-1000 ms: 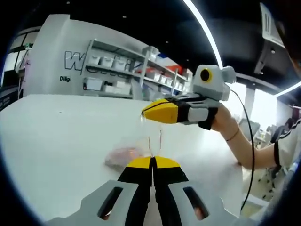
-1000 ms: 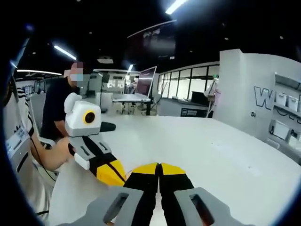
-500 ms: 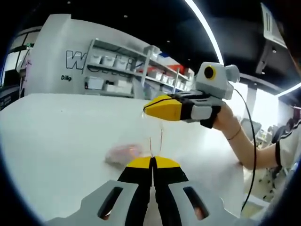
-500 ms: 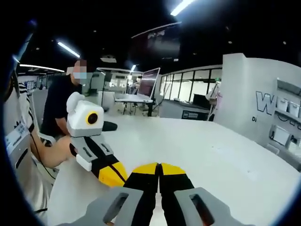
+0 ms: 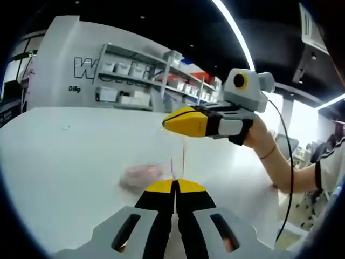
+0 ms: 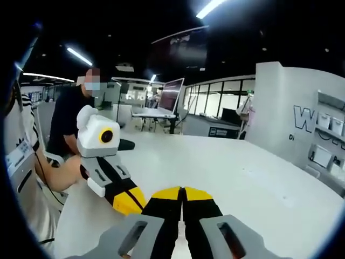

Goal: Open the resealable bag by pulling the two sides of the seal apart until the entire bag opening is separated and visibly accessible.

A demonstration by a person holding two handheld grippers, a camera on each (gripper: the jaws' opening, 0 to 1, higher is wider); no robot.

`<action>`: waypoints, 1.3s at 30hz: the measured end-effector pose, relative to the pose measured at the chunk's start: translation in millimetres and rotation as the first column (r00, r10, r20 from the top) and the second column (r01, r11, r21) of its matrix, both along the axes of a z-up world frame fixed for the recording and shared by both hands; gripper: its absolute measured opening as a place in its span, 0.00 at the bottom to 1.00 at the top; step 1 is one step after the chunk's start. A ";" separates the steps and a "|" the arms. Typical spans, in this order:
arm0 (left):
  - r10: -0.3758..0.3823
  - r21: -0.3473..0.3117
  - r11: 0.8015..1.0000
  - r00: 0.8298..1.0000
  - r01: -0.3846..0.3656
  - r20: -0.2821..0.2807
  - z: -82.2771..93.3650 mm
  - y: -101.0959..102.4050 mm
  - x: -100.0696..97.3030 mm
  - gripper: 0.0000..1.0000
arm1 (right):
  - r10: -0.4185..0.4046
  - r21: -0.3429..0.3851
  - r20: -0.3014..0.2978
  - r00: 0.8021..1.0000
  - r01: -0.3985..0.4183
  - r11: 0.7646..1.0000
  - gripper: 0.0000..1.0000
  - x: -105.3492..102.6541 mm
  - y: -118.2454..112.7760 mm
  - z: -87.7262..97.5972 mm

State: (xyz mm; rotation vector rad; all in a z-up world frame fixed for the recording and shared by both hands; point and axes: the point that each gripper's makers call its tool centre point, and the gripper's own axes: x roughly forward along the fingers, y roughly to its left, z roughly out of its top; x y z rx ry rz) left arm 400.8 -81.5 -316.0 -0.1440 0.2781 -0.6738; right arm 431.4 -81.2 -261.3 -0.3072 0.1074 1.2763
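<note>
While both tools pinch it, the bag hangs between them.

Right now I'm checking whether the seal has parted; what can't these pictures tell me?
- Bag, left gripper view: clear film, its opening and seal too faint to judge.
- Pink contents: blurred, unidentifiable.
- Left tongs and right tongs: both look closed, but the film between them is too thin to confirm.

Item: resealable bag, as I see it in the left gripper view.
Material: clear, thin film, hard to make out against the white counter.
Contents: pinkish mass in the lower part, resting on the counter.
Pose: upper part drawn upward; two thin reddish seal edges run vertically, close together.
Opening: I cannot tell how far it is parted.
</note>
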 end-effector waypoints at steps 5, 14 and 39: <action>0.005 0.015 1.000 1.000 -0.005 0.003 0.8 0.3 0.2 0.01 | -0.002 0.001 -0.006 1.000 0.002 1.000 0.00 1.4 -0.1 -0.5; 0.018 0.092 0.996 0.998 -0.023 0.055 1.9 3.2 -0.3 0.02 | 0.003 0.000 -0.011 1.000 -0.003 1.000 0.00 1.0 0.4 -1.6; 0.043 0.156 0.986 0.995 -0.056 0.085 -14.8 23.7 -6.1 0.14 | -0.010 0.013 -0.009 1.000 0.010 1.000 0.00 3.1 -0.1 1.9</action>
